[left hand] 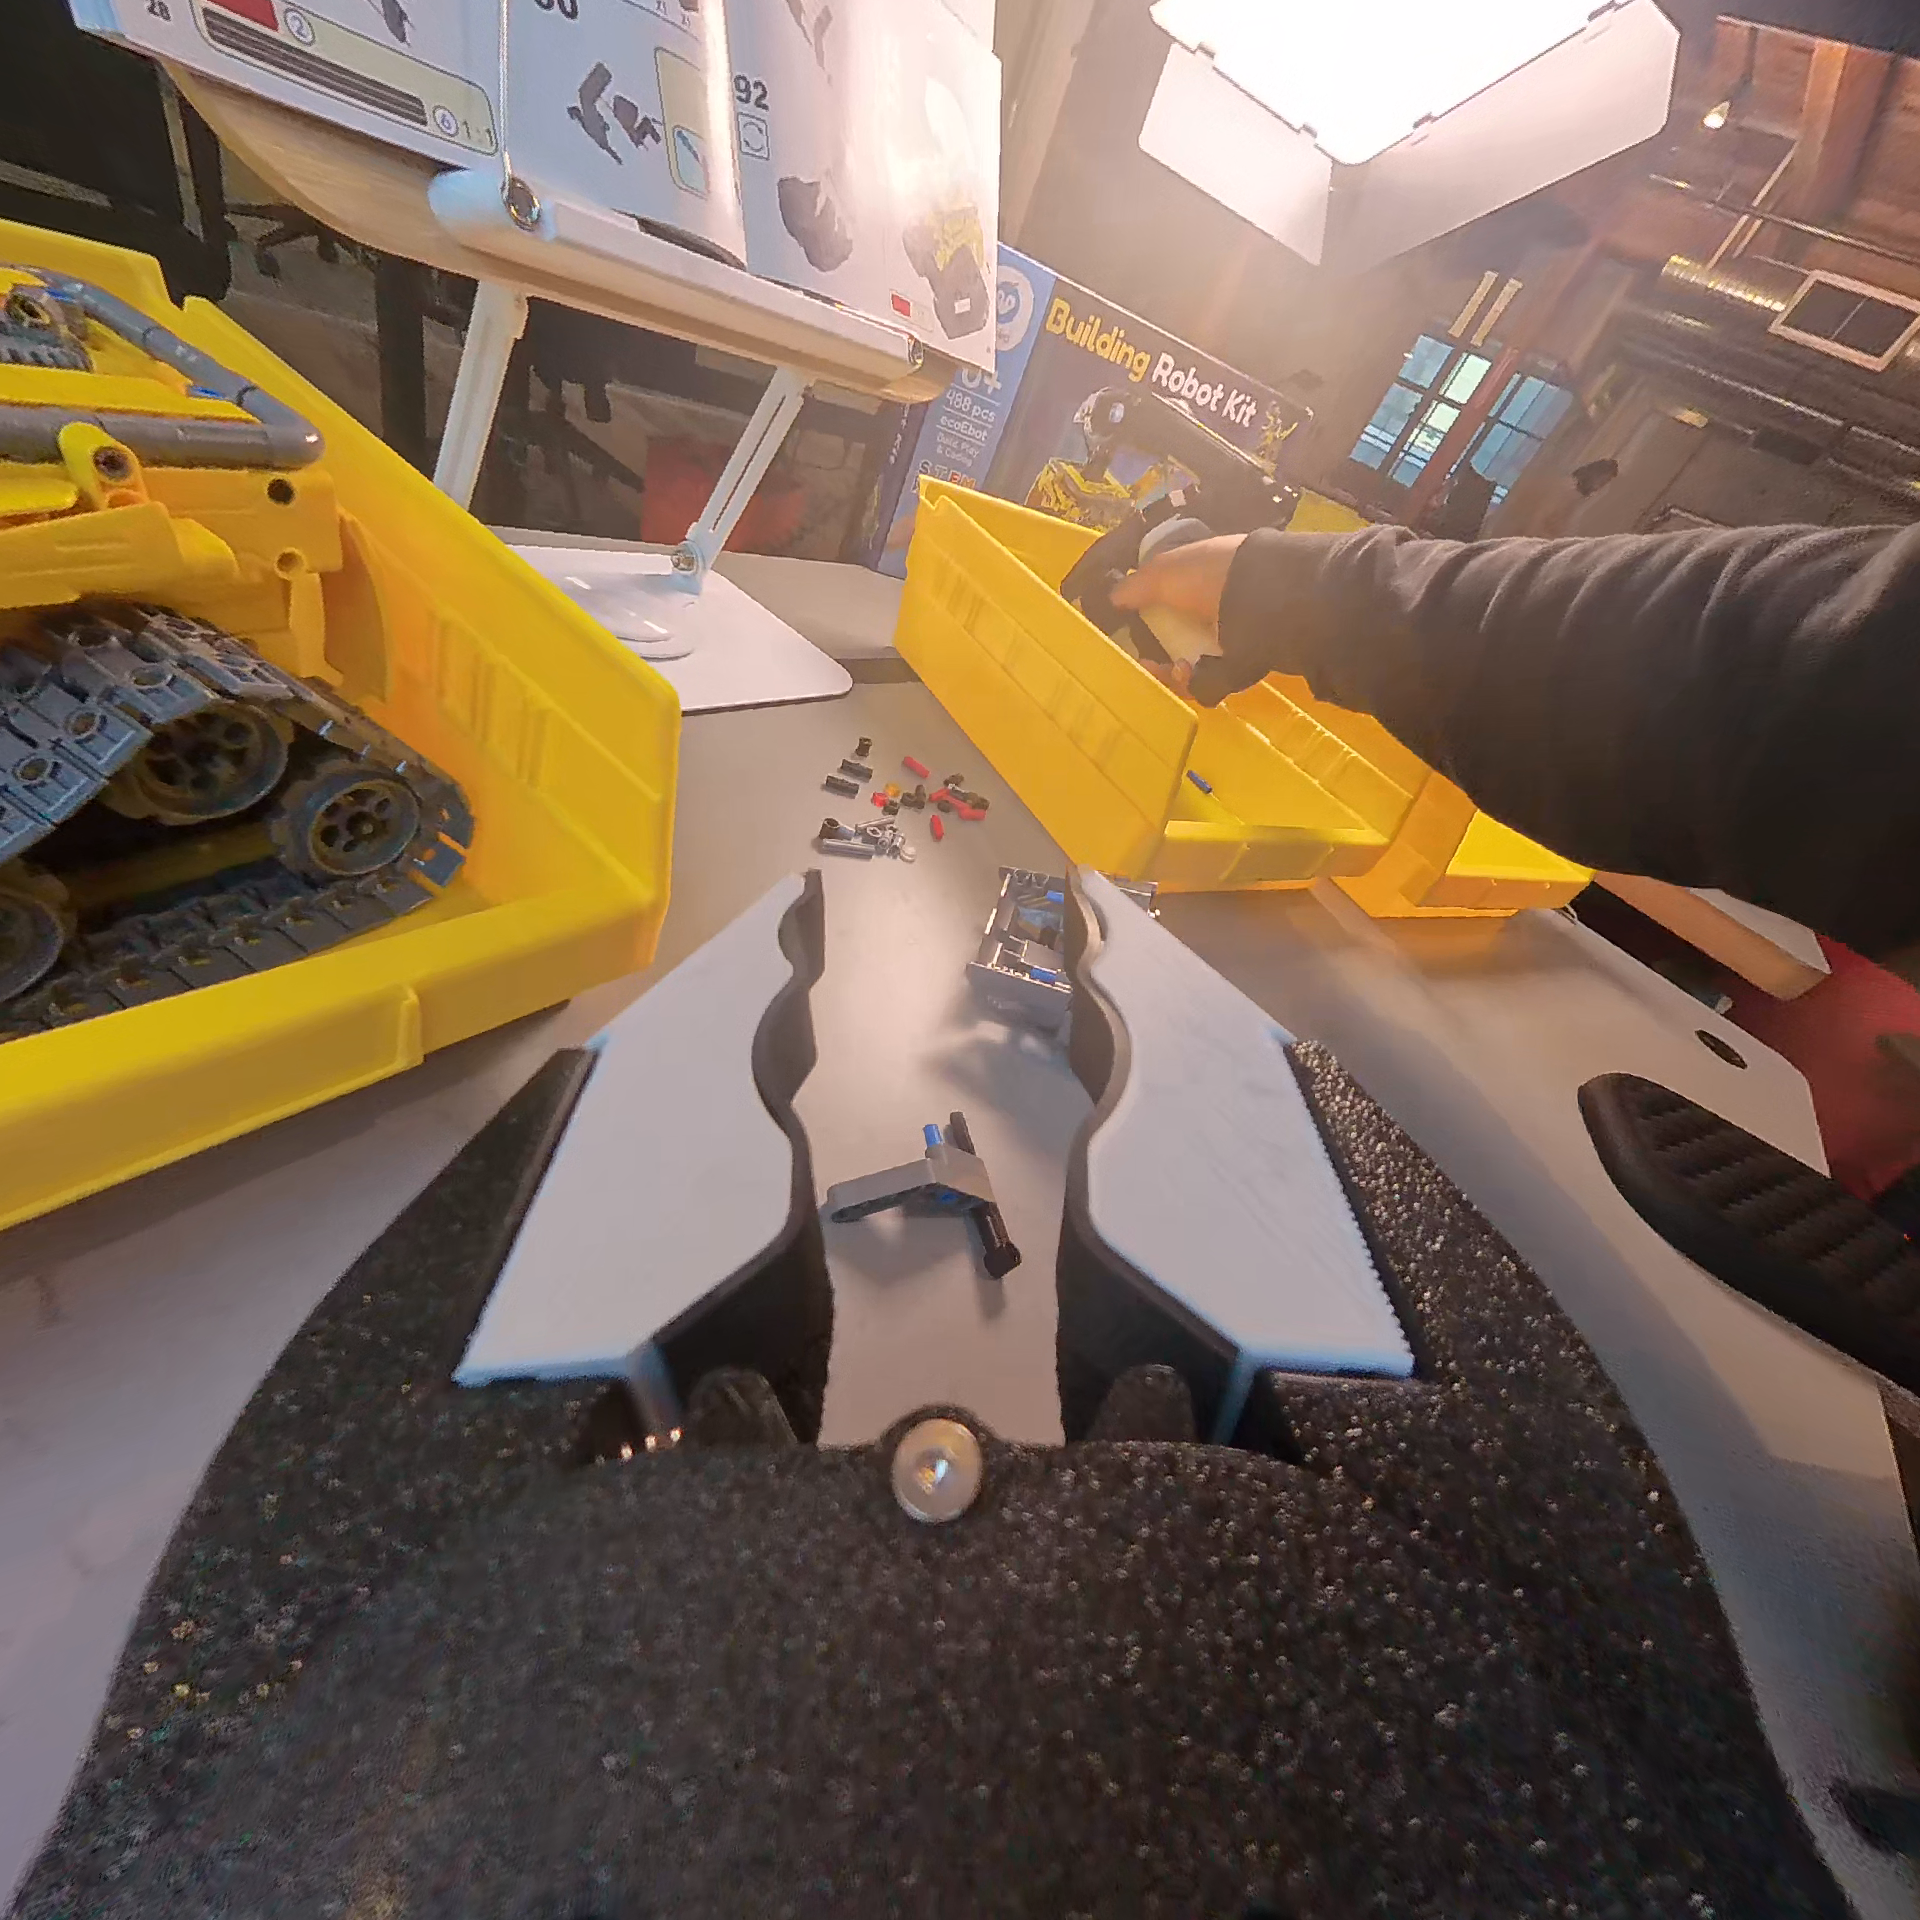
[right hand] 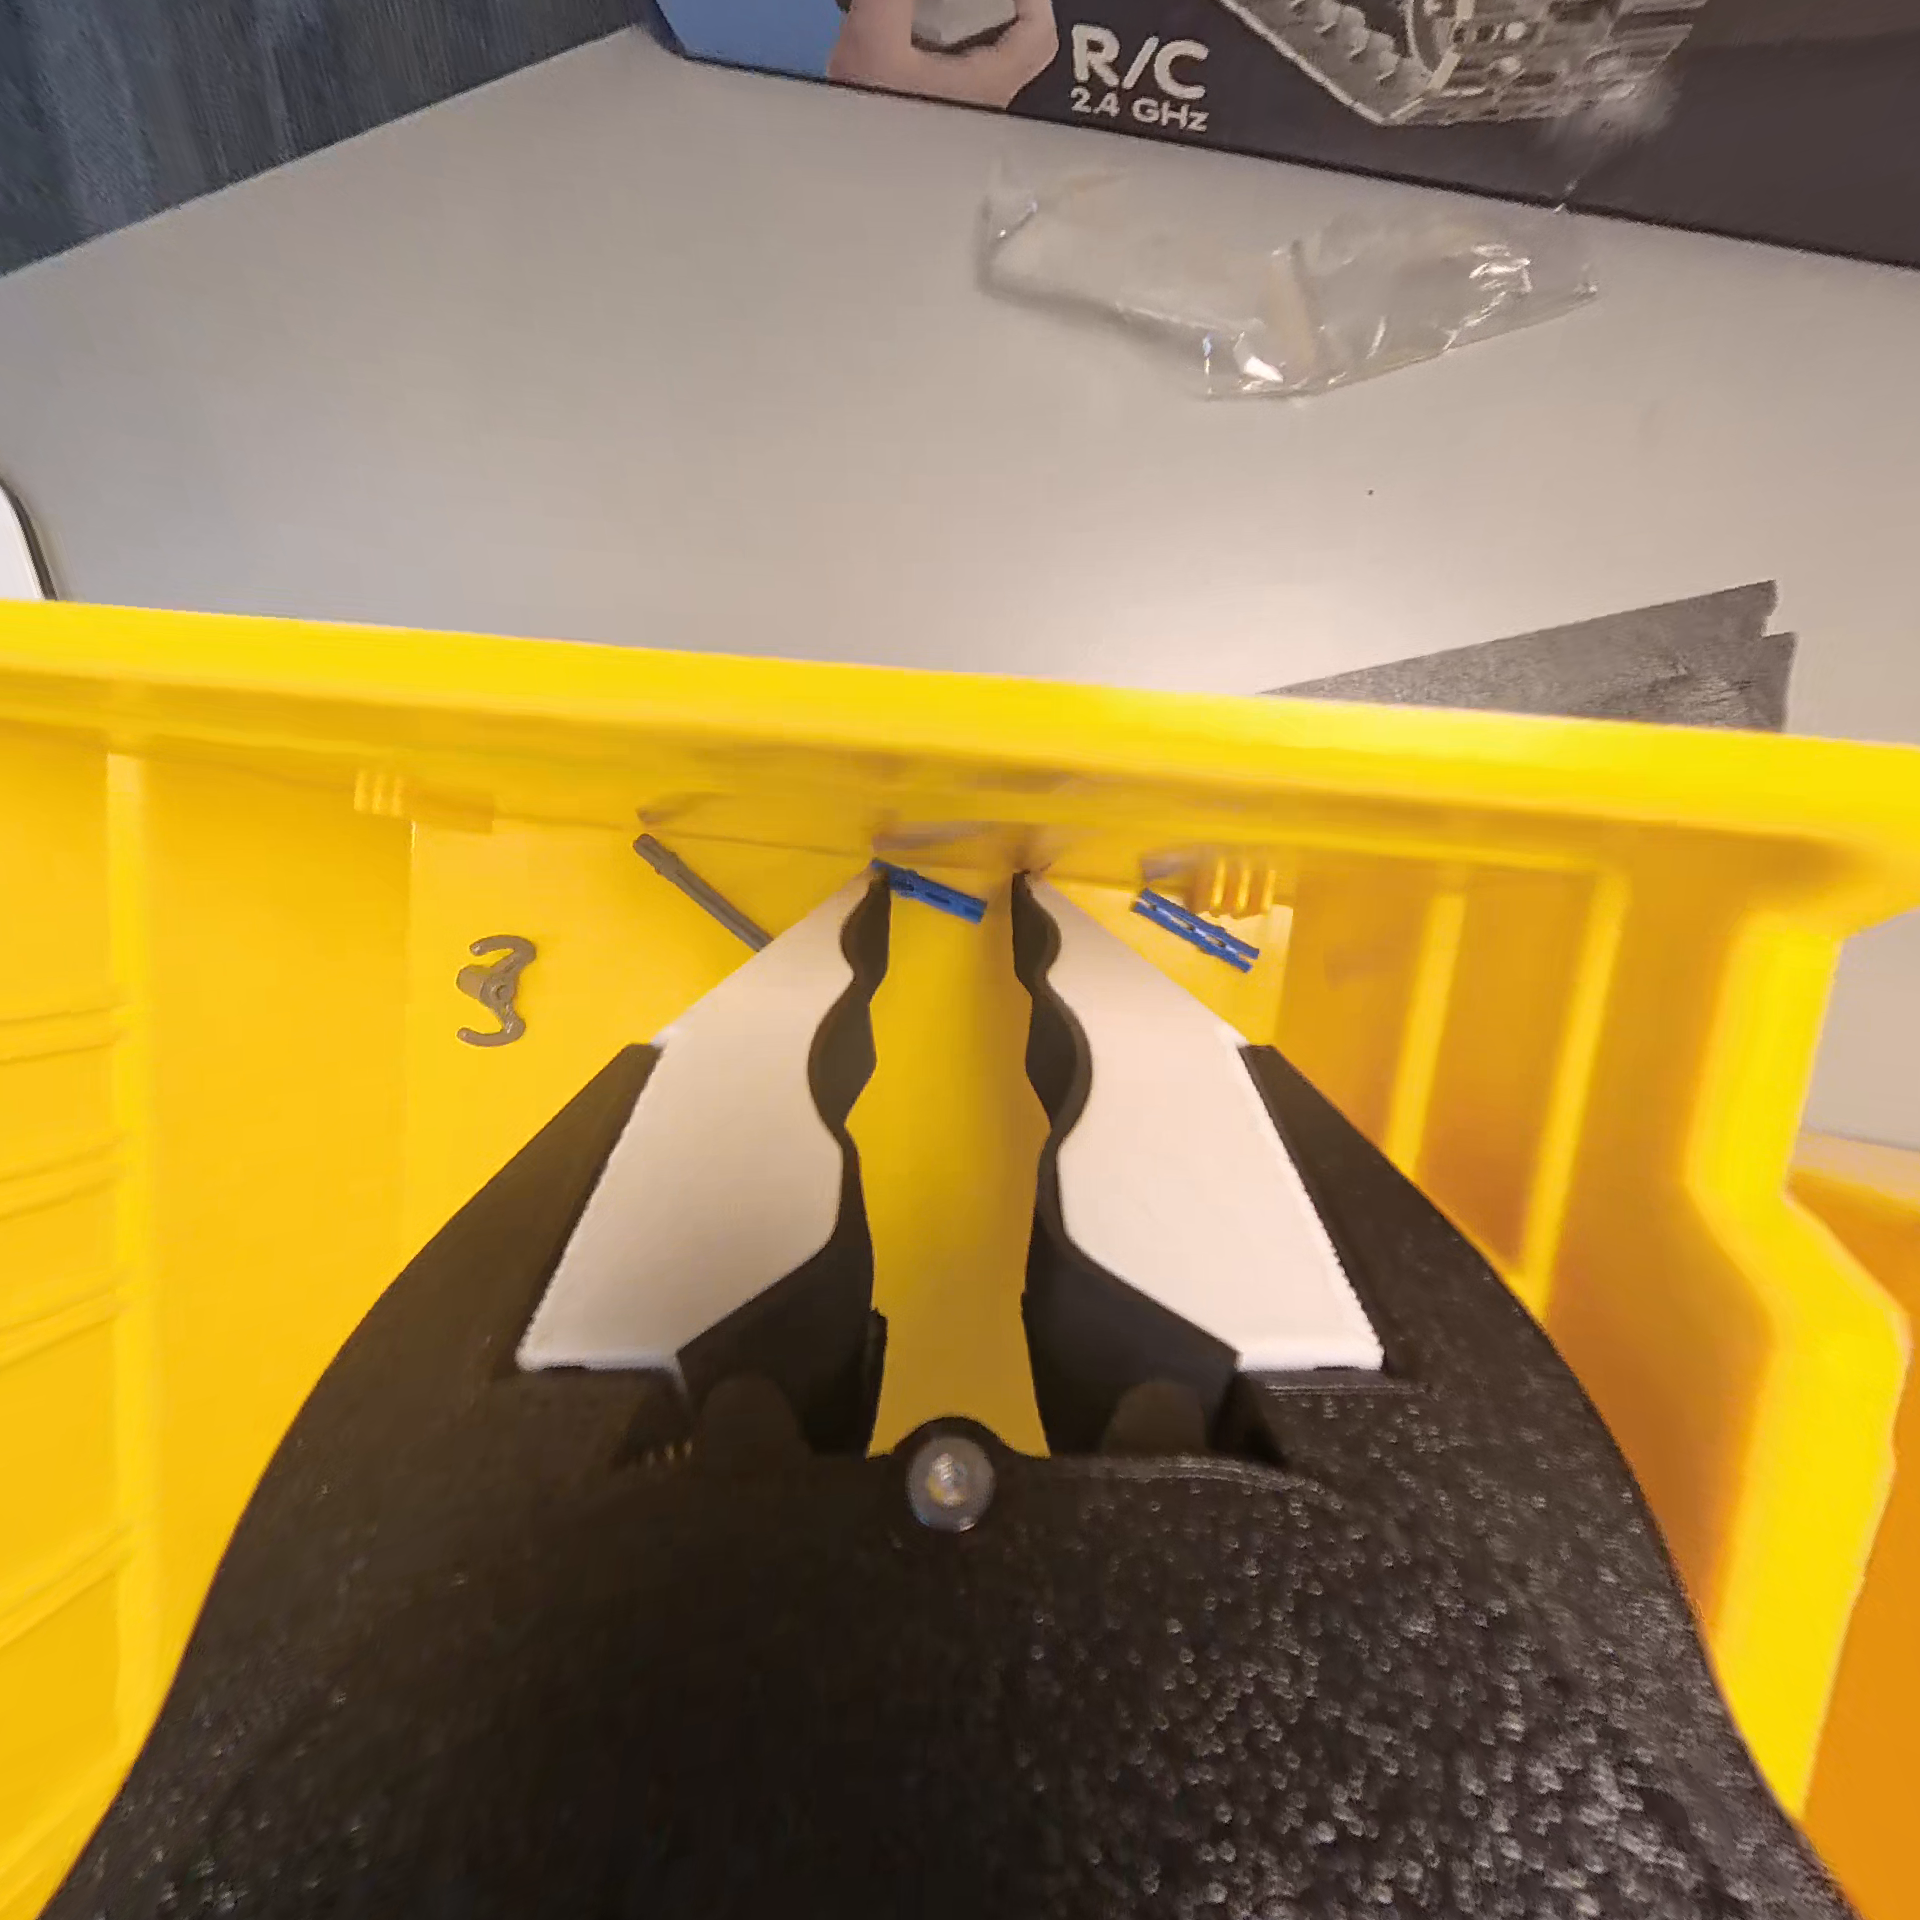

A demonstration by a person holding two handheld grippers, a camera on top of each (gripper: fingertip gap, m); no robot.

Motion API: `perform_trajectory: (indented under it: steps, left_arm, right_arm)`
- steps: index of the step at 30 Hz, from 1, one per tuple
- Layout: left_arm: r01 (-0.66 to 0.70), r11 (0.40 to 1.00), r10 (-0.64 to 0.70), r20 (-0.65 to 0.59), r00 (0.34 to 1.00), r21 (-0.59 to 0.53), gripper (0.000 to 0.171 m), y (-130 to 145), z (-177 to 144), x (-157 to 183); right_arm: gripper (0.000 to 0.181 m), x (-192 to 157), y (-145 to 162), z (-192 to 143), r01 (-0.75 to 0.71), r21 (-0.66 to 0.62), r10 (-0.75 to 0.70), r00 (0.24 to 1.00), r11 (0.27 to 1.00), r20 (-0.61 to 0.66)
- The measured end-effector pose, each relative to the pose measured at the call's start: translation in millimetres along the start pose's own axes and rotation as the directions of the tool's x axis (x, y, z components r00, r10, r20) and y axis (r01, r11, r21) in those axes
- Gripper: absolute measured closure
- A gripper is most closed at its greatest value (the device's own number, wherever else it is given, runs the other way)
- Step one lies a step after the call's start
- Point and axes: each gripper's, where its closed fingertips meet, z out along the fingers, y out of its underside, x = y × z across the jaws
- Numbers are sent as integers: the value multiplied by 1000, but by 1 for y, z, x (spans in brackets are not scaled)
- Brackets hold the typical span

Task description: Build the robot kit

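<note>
Grey table [left hand: 1403, 1039] carries yellow bins [left hand: 582, 727], loose small parts [left hand: 899, 795].

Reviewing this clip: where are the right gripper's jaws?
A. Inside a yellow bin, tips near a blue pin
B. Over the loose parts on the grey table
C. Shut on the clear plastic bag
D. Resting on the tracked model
A: the right gripper reaches into the yellow bin, jaws open and empty, tips at its far wall beside a blue pin.
</note>
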Motion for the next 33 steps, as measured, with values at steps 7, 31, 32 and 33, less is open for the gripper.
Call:
perform_trajectory:
  steps: [7,31,32,33]
  left_arm:
    - [2,1000,-2,-4,1000,-6,126,1,1,0]
    - [6,1000,-6,4,1000,-7,126,2,1,-3]
    - [6,1000,-6,3,1000,-8,126,2,1,-3]
    - [5,1000,-5,2,1000,-10,126,3,1,-3]
  right_arm:
    - [164,-6,-5,3,76,120,-71,997,990,-42]
    - [170,-39,-10,0,330,217,-345,938,919,33]
    - [169,-39,-8,2,351,209,-364,931,913,26]
    - [169,-39,-5,4,370,203,-382,924,907,21]
